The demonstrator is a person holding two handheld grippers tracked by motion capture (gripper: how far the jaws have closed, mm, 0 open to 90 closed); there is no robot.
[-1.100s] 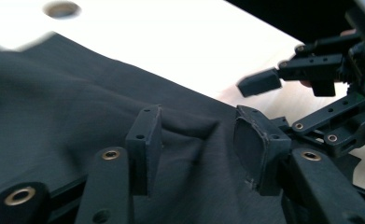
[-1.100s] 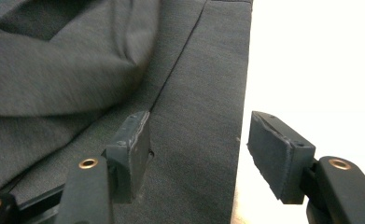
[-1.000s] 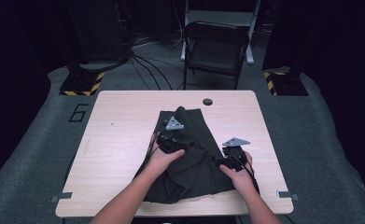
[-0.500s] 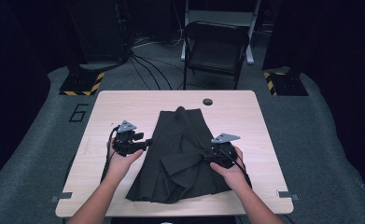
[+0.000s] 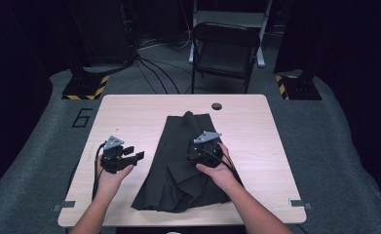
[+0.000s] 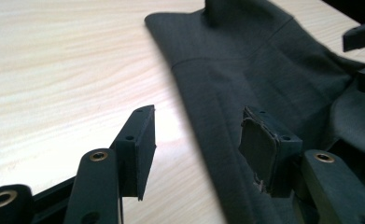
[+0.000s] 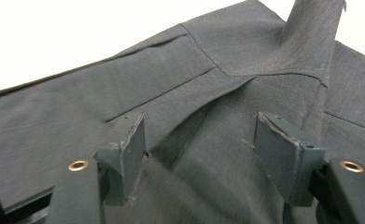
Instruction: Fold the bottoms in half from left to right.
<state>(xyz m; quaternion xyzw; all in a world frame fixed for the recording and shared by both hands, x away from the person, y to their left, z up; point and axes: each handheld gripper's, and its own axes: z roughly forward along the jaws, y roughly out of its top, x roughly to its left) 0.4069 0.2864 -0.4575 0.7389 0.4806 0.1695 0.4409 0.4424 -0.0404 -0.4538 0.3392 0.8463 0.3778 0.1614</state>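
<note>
Left gripper [image 5: 129,155], held over bare surface [image 5: 129,117] just beside the garment's left edge: jaws released and parted, having just been opening, with nothing between the pads [image 6: 140,149]; in the left gripper view the dark cloth edge runs up between the two jaws' lines of sight but lies flat below them, untouched. Right gripper [image 5: 202,148], held over the middle of the garment: jaws likewise released and just opening, no cloth pinched; the right gripper view looks down on overlapping panels and a stitched seam.

The dark garment [image 5: 183,161] lies along the middle of the pale wooden surface, narrow at the far end and spreading toward the person, its near hem close to the front edge. Several flat folds overlap at its right half, and a small peak of cloth stands up at the far end.

Handling, as judged: a thin woven fabric, light, limp and unbreakable; it will drape and slide on the smooth wood and will not keep a shape when lifted at one point. Best hold is likely a pinch at an edge, seam or raised fold, where the pads can get under a layer, with both grippers well apart to keep the cloth spread.

Beyond the surface: a folding chair [image 5: 225,53] and floor cables [image 5: 149,63].
</note>
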